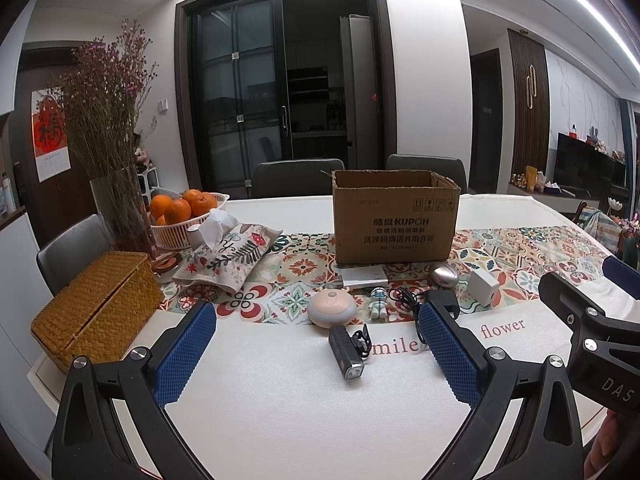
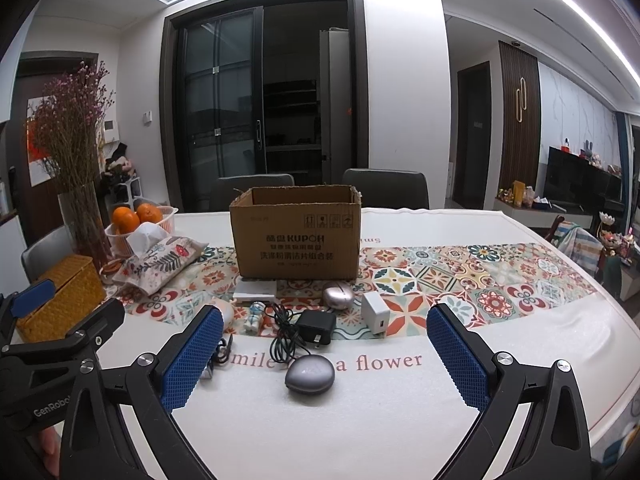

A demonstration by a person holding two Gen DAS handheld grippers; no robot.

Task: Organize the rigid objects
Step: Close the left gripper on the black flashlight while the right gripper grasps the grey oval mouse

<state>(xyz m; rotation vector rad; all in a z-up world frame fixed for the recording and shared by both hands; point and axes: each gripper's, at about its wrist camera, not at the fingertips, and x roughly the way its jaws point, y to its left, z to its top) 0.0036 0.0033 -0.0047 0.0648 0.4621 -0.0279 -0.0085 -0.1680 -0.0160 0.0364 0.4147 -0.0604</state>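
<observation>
Both tools empty: left gripper (image 1: 316, 344) and right gripper (image 2: 326, 350) stand with jaws spread wide. The small items lie loose in front of the open cardboard box (image 2: 296, 236). Risk, in my judgement: the black charger (image 2: 316, 326), nearer than the box, trails a tangled cable (image 2: 284, 336) that could snag and drag the grey puck (image 2: 310, 374) when lifted.

Cardboard box (image 1: 394, 216) interior hidden behind front wall. Black bike light (image 2: 216, 354), right wrist view: mostly hidden behind blue pad at 9 o'clock. Black adapter (image 1: 440, 300), left wrist view: partly behind pad. Small print on box too small to read.
</observation>
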